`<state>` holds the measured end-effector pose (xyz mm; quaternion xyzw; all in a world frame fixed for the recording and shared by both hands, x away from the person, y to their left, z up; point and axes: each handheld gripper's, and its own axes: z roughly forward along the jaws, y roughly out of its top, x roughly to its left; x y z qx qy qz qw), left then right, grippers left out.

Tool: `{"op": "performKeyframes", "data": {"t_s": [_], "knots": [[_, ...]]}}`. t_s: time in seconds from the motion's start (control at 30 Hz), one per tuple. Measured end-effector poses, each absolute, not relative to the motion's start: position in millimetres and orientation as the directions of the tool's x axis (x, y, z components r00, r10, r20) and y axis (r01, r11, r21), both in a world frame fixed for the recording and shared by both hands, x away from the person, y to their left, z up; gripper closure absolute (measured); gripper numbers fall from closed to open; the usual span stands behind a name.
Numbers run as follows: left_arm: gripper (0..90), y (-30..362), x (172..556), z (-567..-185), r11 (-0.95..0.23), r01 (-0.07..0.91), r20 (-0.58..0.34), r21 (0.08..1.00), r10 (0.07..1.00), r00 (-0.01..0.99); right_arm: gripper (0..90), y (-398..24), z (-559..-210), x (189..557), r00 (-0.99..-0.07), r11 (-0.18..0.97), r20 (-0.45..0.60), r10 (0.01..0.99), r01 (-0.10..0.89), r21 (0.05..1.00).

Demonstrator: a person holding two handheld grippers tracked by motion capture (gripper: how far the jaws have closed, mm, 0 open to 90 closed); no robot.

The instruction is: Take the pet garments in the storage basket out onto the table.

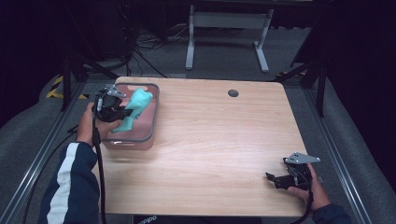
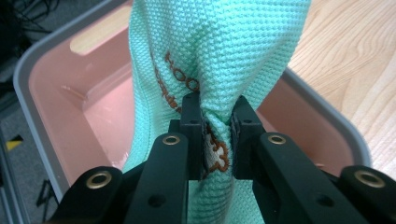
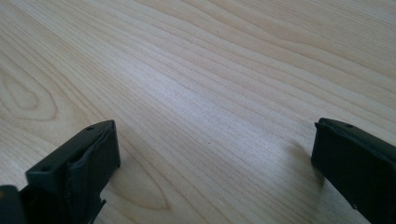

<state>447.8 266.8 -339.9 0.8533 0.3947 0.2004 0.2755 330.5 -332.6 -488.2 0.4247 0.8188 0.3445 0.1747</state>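
Note:
A mint-green waffle-weave cloth (image 1: 134, 108) with brown stitched lettering hangs bunched over a pink plastic bin (image 1: 150, 122) with a grey rim at the table's left. My left gripper (image 1: 125, 112) is shut on the cloth, and in the left gripper view its pads (image 2: 192, 122) pinch a fold of the cloth (image 2: 219, 56) above the bin's pink floor (image 2: 105, 116). My right gripper (image 1: 272, 178) rests low near the table's front right edge, held by a hand. Its jaws stand wide apart in the right gripper view (image 3: 212, 158), with bare wood between them.
The light wooden table (image 1: 215, 140) has a round cable hole (image 1: 233, 93) near its back edge. Dark floor, cables and a white desk frame (image 1: 226, 28) lie beyond the table. A cable trails from the left gripper down past the sleeve.

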Motion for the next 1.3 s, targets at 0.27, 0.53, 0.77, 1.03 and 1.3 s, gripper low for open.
{"op": "performKeyframes", "data": {"t_s": [0.27, 0.53, 0.77, 1.03, 1.3], "knots": [[79.0, 252.5, 434.8, -326.1, -0.574, 0.499, 0.155, 0.650, 0.742, 0.652, 1.4, -332.7, -488.2, 330.5, -0.578, 0.402, 0.007, 0.816, 0.575, 0.713], [79.0, 234.7, 430.3, -318.8, -0.591, 0.455, 0.153, 0.666, 0.705, 0.692, 1.4, -332.7, -488.2, 330.5, -0.578, 0.402, 0.007, 0.816, 0.575, 0.713], [79.0, 215.2, 428.0, -313.7, -0.609, 0.420, 0.156, 0.673, 0.672, 0.724, 1.4, -332.7, -488.2, 330.5, -0.578, 0.402, 0.006, 0.816, 0.575, 0.713], [79.0, 192.0, 428.7, -313.0, -0.640, 0.384, 0.164, 0.666, 0.627, 0.761, 1.4, -332.7, -488.2, 330.5, -0.578, 0.402, 0.007, 0.816, 0.575, 0.713], [79.0, 167.2, 431.3, -318.1, -0.672, 0.364, 0.161, 0.645, 0.585, 0.795, 1.4, -332.6, -488.2, 330.4, -0.578, 0.402, 0.007, 0.816, 0.575, 0.713]]}}
